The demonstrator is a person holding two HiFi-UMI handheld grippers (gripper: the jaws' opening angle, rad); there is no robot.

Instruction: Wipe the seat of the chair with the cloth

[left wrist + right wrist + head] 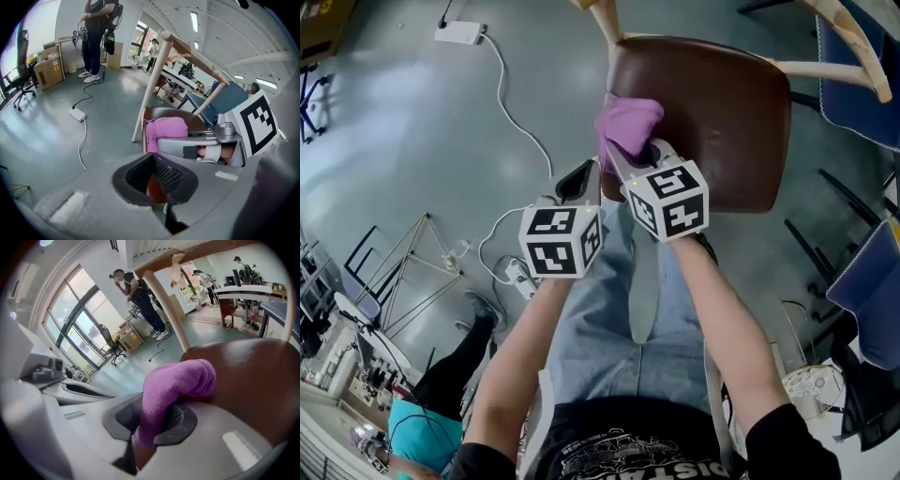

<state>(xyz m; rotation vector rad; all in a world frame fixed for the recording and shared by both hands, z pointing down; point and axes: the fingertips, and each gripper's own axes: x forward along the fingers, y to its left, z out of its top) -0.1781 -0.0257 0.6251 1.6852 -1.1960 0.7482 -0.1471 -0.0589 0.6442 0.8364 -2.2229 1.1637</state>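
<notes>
The chair's brown seat (727,122) lies ahead of me, with pale wooden legs (149,89) rising at its far side. A purple cloth (628,124) rests bunched on the seat's near left corner. My right gripper (630,157) is shut on the cloth (178,385), which bulges out over its jaws onto the seat (253,376). My left gripper (580,178) hovers just left of the seat's edge, shut with nothing in it. From the left gripper (152,161) view, the cloth (166,131) and the right gripper (187,146) sit close ahead.
A white power strip (459,33) and its cable (520,122) run across the grey floor at left. Blue chairs (862,80) stand to the right. A folded metal frame (403,272) and a person in teal (422,422) are at lower left. Another person (96,33) stands farther off.
</notes>
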